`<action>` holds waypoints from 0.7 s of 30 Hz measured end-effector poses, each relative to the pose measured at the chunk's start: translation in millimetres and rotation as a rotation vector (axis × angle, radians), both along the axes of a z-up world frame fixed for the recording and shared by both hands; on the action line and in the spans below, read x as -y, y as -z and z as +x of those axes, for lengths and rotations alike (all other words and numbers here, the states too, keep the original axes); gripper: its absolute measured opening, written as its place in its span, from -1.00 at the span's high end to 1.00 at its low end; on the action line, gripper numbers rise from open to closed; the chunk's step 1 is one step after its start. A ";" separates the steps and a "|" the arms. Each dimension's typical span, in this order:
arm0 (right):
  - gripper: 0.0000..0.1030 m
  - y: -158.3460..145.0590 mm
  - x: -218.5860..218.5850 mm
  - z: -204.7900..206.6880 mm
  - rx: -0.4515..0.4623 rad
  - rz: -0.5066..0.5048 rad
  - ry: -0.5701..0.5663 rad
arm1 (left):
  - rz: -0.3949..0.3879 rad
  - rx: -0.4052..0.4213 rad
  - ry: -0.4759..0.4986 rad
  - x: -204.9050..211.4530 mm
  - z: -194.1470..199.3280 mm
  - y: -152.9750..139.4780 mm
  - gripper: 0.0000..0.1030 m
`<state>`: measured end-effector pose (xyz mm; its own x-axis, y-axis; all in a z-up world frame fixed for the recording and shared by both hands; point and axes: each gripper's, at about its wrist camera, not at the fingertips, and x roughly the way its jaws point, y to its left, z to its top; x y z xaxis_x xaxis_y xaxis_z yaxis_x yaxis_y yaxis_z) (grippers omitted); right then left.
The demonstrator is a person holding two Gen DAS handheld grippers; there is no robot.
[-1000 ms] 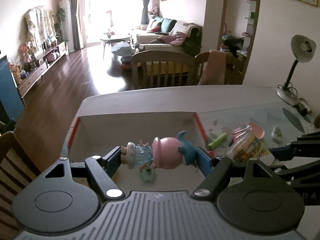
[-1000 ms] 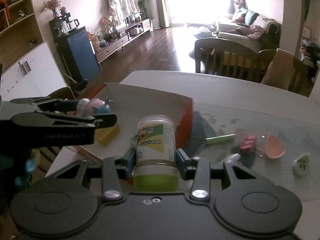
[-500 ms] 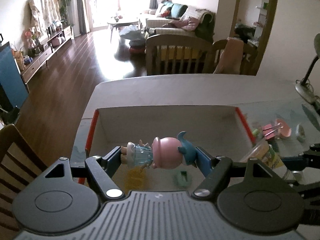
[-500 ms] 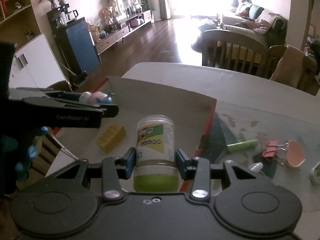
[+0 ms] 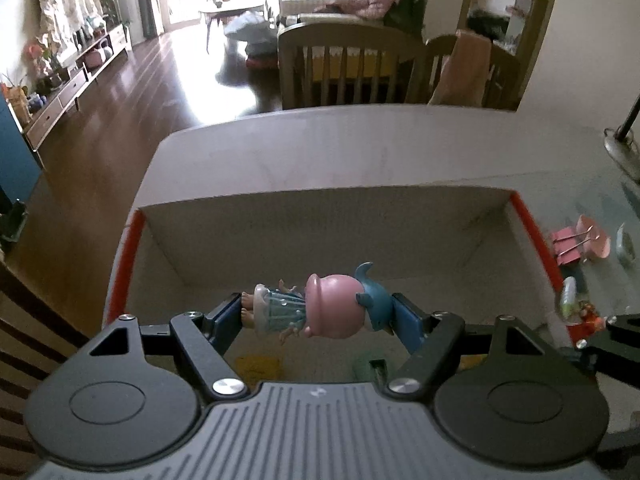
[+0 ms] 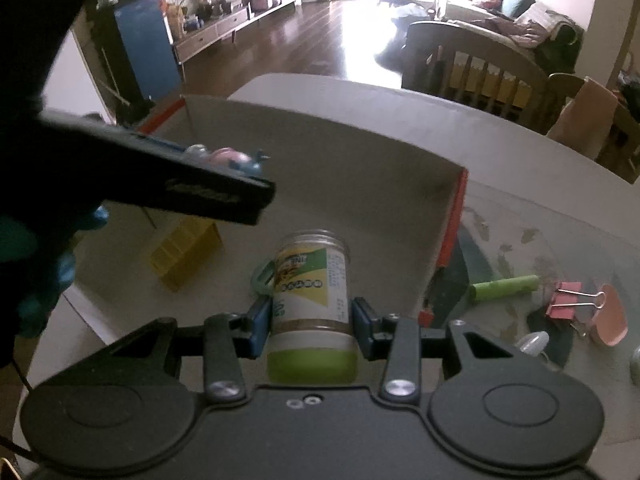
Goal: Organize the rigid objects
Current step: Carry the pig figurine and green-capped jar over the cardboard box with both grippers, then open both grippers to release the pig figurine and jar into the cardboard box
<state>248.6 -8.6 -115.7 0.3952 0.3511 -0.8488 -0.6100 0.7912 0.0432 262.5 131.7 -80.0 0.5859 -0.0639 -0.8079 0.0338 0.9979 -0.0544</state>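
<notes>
On my left wrist view, the left gripper [image 5: 318,312] is clamped on a small doll [image 5: 320,308] lying sideways between the pads, feet at 9 o'clock and pink head with blue fin at 3 o'clock. It hangs over the open cardboard box [image 5: 328,220] with red edges. On the box floor under the doll I make out a yellow block [image 5: 258,366] and part of a green piece [image 5: 368,368]. Outside the box, at 3 o'clock, a pink binder clip [image 5: 568,244] lies on the table.

On my right wrist view, the right gripper [image 6: 312,320] is closed on a green-lidded jar [image 6: 310,304], lid toward me, held over the box's floor near its right wall. The yellow block sits at 10 o'clock from the jar. A green tube [image 6: 504,287] and the binder clip lie on the table at 3 o'clock, beyond the box wall. The left gripper with the doll shows at 10 o'clock.
</notes>
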 end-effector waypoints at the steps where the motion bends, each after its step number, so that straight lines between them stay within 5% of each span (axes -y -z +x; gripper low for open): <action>1: 0.18 2.4 -1.4 0.5 -0.003 -0.007 -0.001 | 0.003 -0.014 -0.002 0.3 3.0 3.1 -0.52; 21: 0.18 22.6 -27.9 -9.7 -0.034 -0.097 -0.070 | 0.031 -0.267 0.064 10.5 25.2 55.3 -0.52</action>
